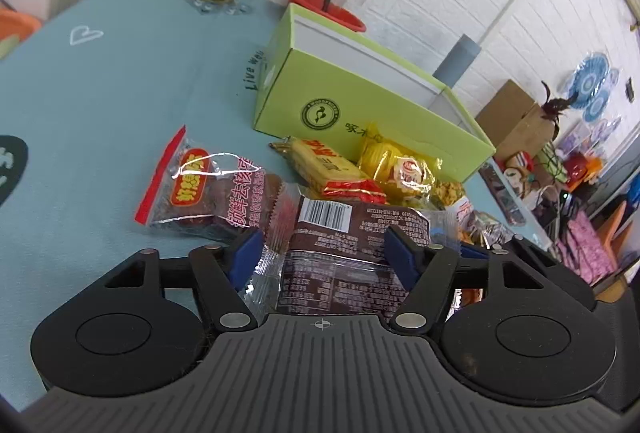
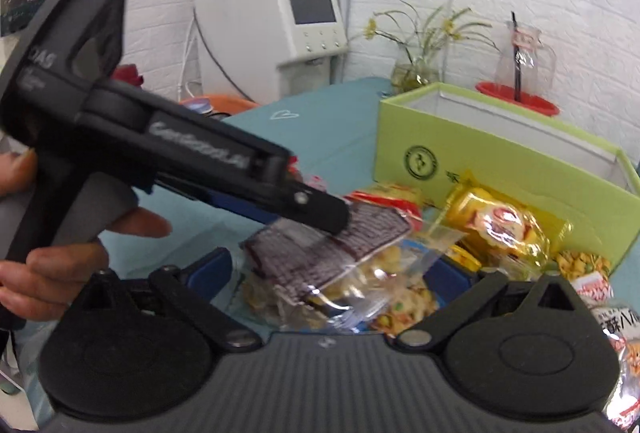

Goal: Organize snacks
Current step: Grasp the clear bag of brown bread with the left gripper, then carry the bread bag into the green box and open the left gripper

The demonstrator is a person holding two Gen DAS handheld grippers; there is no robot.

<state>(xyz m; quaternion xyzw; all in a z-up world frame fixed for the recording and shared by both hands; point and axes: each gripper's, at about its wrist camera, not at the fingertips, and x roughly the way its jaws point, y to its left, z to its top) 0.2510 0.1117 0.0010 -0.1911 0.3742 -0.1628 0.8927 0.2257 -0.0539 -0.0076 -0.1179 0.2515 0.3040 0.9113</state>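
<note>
The left tool (image 1: 326,251) has its blue pads on either side of the brown snack packet (image 1: 352,229) at the near edge of the heap, and from the right wrist view the packet already looks pinched at one end, tilted with its far end over the other snacks. That is my worry: I think a grip so near one edge of slippery film could let the packet twist or slide out on the way to the green box (image 1: 372,105), which stands open just behind the heap on the teal bench (image 1: 100,113). The clear crimped wrapper beside the packet may also get caught and dragged along. The right tool (image 2: 336,273) stands spread wide over a clear bag of pale crackers (image 2: 400,297), holding nothing, and it sits so close to the left tool that I expect the 2 could knock together if both close in at once. Whether the left pads truly press is hard to tell, since the packet hides the contact. The inside of the box shows only white walls, the right view is blurred, and the lower snacks are buried.
</note>
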